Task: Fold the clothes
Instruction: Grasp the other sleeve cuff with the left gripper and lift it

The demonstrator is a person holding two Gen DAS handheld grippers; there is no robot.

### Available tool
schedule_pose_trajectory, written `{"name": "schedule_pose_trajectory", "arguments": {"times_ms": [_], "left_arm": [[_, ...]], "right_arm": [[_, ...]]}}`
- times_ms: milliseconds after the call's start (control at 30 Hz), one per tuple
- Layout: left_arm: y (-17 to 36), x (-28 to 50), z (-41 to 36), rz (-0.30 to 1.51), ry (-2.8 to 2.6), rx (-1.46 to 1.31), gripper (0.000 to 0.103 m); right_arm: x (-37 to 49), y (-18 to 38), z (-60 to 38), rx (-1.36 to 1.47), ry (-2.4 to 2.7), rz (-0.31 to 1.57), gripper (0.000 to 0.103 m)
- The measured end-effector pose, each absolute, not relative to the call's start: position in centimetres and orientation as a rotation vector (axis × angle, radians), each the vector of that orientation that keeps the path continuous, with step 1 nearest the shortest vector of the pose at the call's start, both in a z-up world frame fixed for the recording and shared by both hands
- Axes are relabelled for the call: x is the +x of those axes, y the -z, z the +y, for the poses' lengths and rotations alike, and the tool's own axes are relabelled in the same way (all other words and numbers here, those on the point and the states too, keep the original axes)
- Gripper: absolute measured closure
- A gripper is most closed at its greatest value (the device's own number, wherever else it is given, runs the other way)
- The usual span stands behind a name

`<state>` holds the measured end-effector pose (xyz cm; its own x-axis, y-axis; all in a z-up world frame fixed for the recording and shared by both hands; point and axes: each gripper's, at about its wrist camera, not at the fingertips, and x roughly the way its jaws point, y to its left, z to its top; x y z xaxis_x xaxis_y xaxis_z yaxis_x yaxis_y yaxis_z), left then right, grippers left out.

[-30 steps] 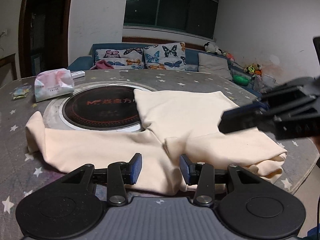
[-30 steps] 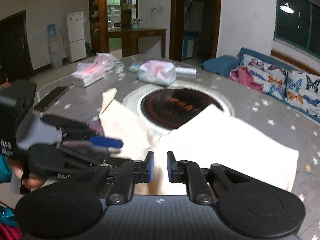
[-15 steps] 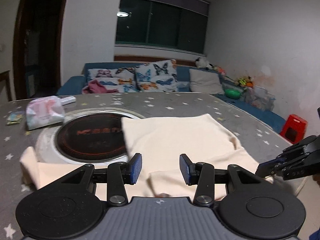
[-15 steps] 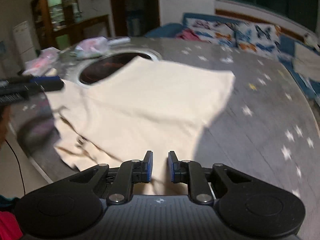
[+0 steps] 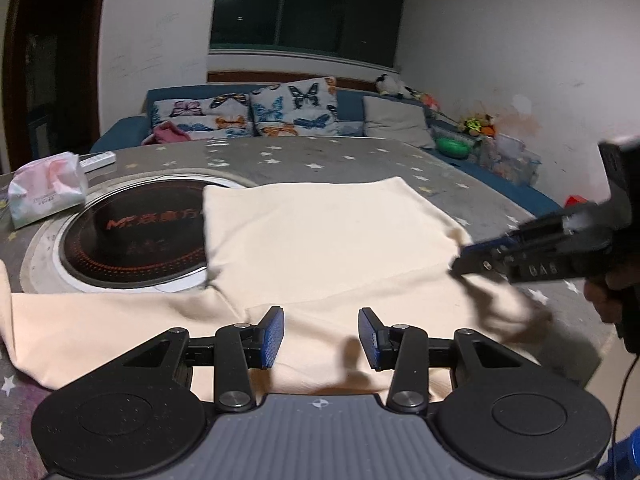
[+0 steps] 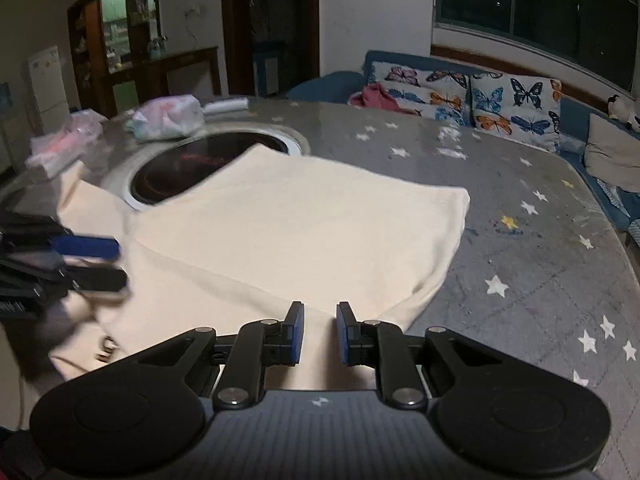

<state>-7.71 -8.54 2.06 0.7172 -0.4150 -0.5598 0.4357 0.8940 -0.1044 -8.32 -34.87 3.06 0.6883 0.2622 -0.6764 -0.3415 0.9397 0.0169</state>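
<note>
A cream garment lies spread on the grey star-patterned table, partly over a round black hob. Its left sleeve runs along the near edge. My left gripper is open and empty just above the garment's near part. My right gripper is open with a narrow gap, low over the garment's near right corner. In the left wrist view the right gripper shows at the cloth's right edge. In the right wrist view the left gripper shows at the left, blurred.
A pink-and-white tissue pack and a white remote lie at the table's far left. More soft packs sit beyond the hob. A blue sofa with butterfly cushions stands behind the table. The table's edge drops off at the right.
Both grippers have come back in over the garment. The right gripper has opened slightly and now sits at the cloth's right corner. The left stays open.
</note>
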Motion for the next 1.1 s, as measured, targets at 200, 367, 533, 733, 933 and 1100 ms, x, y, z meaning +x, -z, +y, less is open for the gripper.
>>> {"name": "schedule_pose_trajectory", "arguments": {"times_ms": [200,367,533,733,933,1100], "left_arm": [[-1.3,-7.3,-7.2,0.633,0.418,0.030,0.060],[-1.1,-8.2,-5.7,0.627,0.376,0.039,0.059],[-1.6,-9.4,-4.3,0.609,0.337,0.051,0.058],[-2.8,-9.7,-1.6,0.571,0.217,0.022,0.056],[-3.7,-7.7,2.1,0.532,-0.093,-0.031,0.050],[-3.2,-5.8,3.1,0.560,-0.173,-0.053,0.050]], "right_arm": [[-9.0,-3.5,-35.2,-0.107,-0.338,0.733,0.086],[-9.9,-4.3,-33.6,-0.148,-0.392,0.725,0.085],[-10.5,-4.6,-30.0,-0.211,-0.520,0.718,0.084],[-10.4,-4.0,-25.4,-0.265,-0.638,0.715,0.084],[-10.8,-3.0,-21.9,-0.316,-0.720,0.712,0.084],[-11.0,-3.0,-21.1,-0.321,-0.744,0.704,0.084]]}}
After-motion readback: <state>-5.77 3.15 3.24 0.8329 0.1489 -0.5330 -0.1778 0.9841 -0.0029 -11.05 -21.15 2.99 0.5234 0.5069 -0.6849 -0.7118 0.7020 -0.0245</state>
